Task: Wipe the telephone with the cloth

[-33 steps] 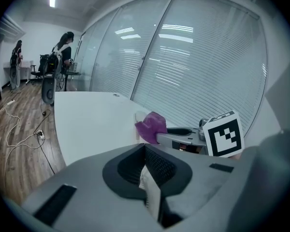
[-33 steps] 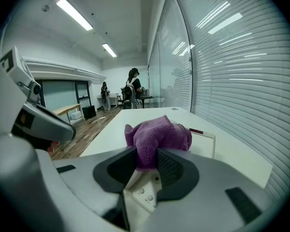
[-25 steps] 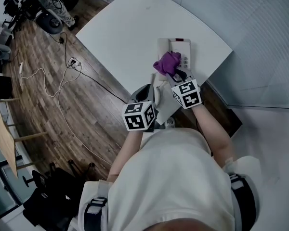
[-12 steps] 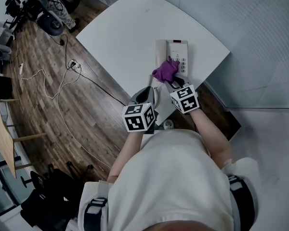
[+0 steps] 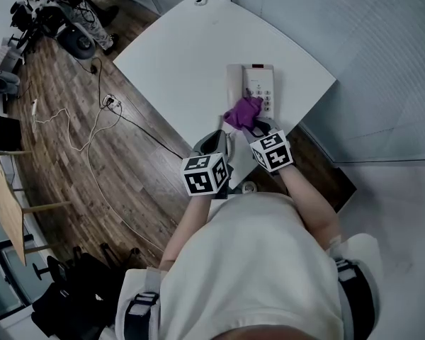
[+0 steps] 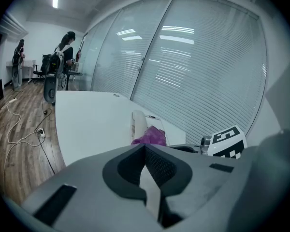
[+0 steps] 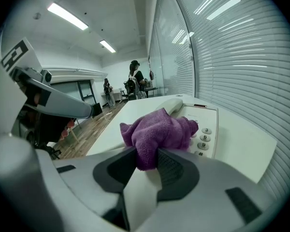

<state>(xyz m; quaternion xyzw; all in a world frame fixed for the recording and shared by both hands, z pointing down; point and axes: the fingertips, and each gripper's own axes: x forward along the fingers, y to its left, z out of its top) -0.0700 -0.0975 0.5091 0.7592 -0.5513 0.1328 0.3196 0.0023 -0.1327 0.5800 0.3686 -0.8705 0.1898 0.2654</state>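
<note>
Partly hidden telephone (image 5: 261, 76), cloth (image 5: 244, 112) (purple) over it

The telephone (image 5: 253, 82) sits on the table (image 5: 177, 55) near its right edge, with the cloth (image 5: 243, 111) on the telephone's near end, the right gripper (image 5: 255, 125) just behind the cloth, and the left gripper (image 5: 223, 134) to its left.

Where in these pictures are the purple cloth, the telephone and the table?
Purple fluffy cloth (image 7: 157, 132): right gripper view, middle of the bunched fabric.
White push-button desk telephone (image 5: 261, 80): head view, flat face above the keys.
White rounded table (image 5: 177, 48): head view, bare top.
</note>
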